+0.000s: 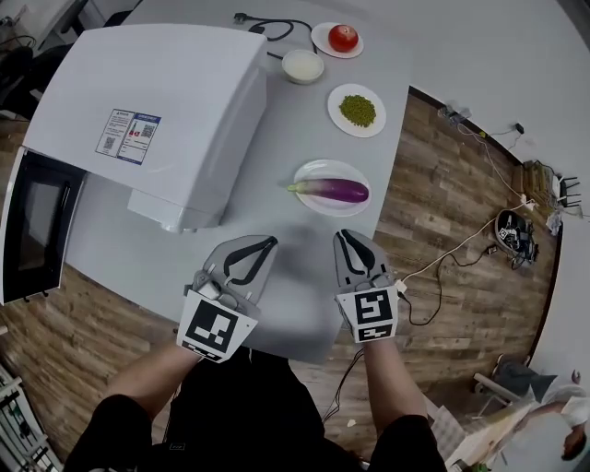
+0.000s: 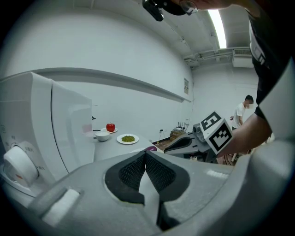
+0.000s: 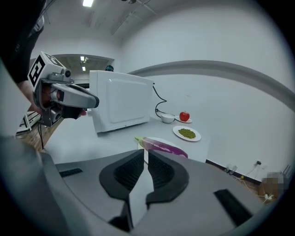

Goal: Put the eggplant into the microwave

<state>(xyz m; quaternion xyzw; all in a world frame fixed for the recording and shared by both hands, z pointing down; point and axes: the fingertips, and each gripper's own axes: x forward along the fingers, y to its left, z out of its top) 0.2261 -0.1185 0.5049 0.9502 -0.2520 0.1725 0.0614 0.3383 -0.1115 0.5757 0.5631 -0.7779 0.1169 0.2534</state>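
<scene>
A purple eggplant lies on a white plate on the grey table, right of the white microwave. The microwave's dark-windowed front faces the left side of the head view. My left gripper is shut and empty, near the microwave's front corner. My right gripper is also shut and empty, just short of the plate. In the right gripper view the eggplant lies right beyond the closed jaws. The left gripper shows closed jaws beside the microwave.
Farther back on the table stand a plate of green beans, a white bowl and a tomato on a small plate. A black power cord lies behind the microwave. The table's right edge drops to a wooden floor with cables.
</scene>
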